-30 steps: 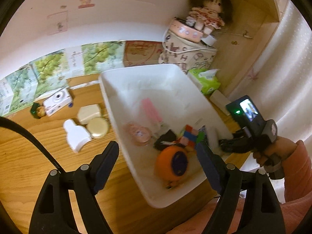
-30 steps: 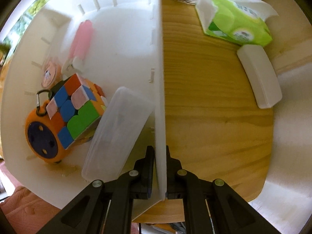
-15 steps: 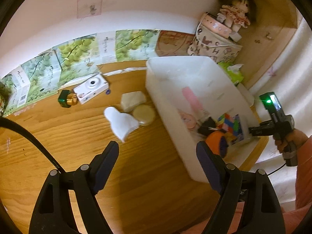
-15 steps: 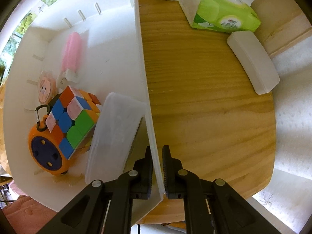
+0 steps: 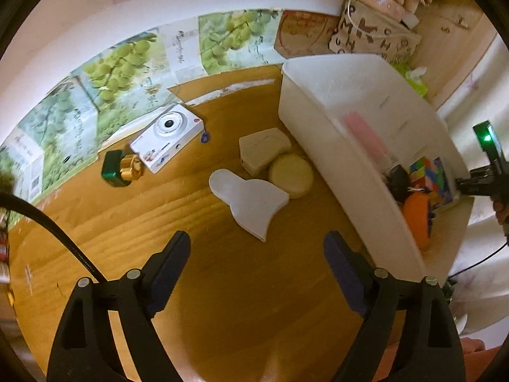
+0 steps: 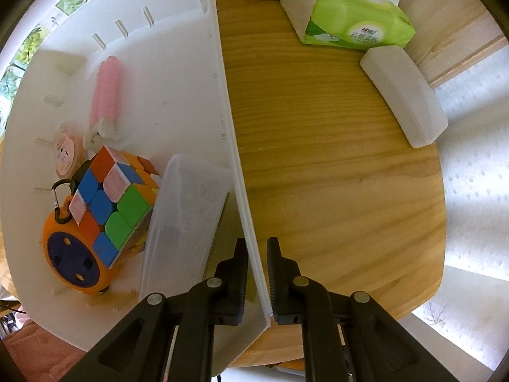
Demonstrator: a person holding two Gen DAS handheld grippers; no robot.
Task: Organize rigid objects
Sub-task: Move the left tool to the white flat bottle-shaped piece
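Left gripper [image 5: 256,264]: jaws wide and opening further, nothing between them, tilted down over bare wood toward the near edge of the table [image 5: 133,222].
Green bottle with gold cap [image 5: 119,168]: lying toward the table's left side, touching the white toy camera [image 5: 167,137], both near the far edge by the grape-print cartons [image 5: 127,60].
White flat piece [image 5: 249,203]: mid-table, straight ahead of the left jaws; looks the likeliest next pick.
Cream box [image 5: 264,149] and round cream tin [image 5: 291,175]: touching each other, just beside the bin's left wall.
White bin [image 6: 219,73]: on the table's right half; holds a pink tube [image 6: 106,89], puzzle cube [image 6: 111,197], orange round gadget [image 6: 68,254] and clear lidded case [image 6: 184,222].
Right gripper [image 6: 257,273]: narrow, astride the bin's right wall near its near corner, jaws opening, grip easing off.
Step in hand: reaching for a loose item to load.
Next move calls for: lowering the left jaws around the flat piece, closing across its narrow neck, then lifting over the bin wall.
Tissue pack [image 6: 346,16] and white case [image 6: 404,95]: toward the table's far right corner, clear of the bin.
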